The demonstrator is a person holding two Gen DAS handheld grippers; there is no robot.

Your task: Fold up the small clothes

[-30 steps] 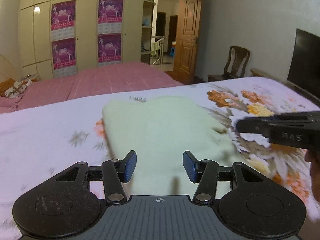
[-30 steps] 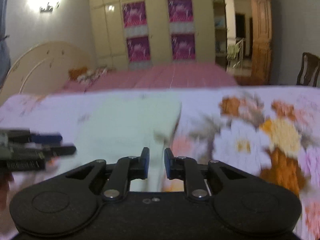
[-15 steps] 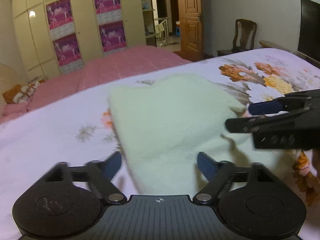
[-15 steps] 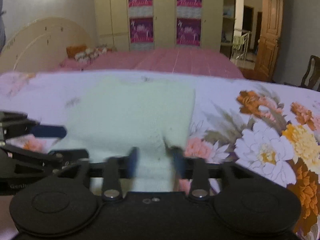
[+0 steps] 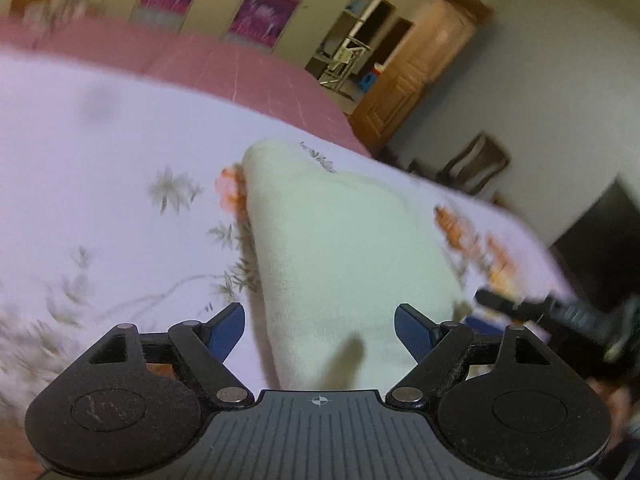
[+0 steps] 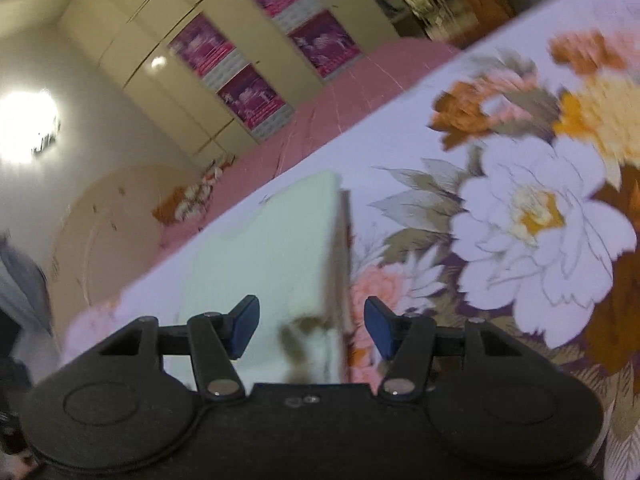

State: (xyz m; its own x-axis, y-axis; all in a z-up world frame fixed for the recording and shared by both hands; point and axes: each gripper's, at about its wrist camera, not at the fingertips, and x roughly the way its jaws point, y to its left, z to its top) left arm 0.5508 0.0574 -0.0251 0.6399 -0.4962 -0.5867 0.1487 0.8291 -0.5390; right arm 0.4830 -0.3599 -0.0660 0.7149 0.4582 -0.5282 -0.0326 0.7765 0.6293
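A pale green small garment (image 5: 340, 248) lies flat on the floral bedsheet (image 5: 100, 184). My left gripper (image 5: 319, 326) is open, its blue pads on either side of the garment's near left edge. My right gripper (image 6: 312, 326) is open over the garment's (image 6: 264, 256) near right corner, where the edge is slightly lifted. The right gripper also shows in the left wrist view (image 5: 560, 312) at the right, blurred. Both views are tilted and blurred by motion.
A pink bed (image 5: 224, 68) lies beyond the floral sheet. A wardrobe with purple posters (image 6: 256, 80), a wooden door (image 5: 420, 80), a wooden chair (image 5: 476, 160) and a dark TV screen (image 5: 600, 248) stand around the room.
Both grippers opened wider and dropped closer to the garment's near edge. Both have tilted, the left wrist view rolling one way and the right wrist view the other.
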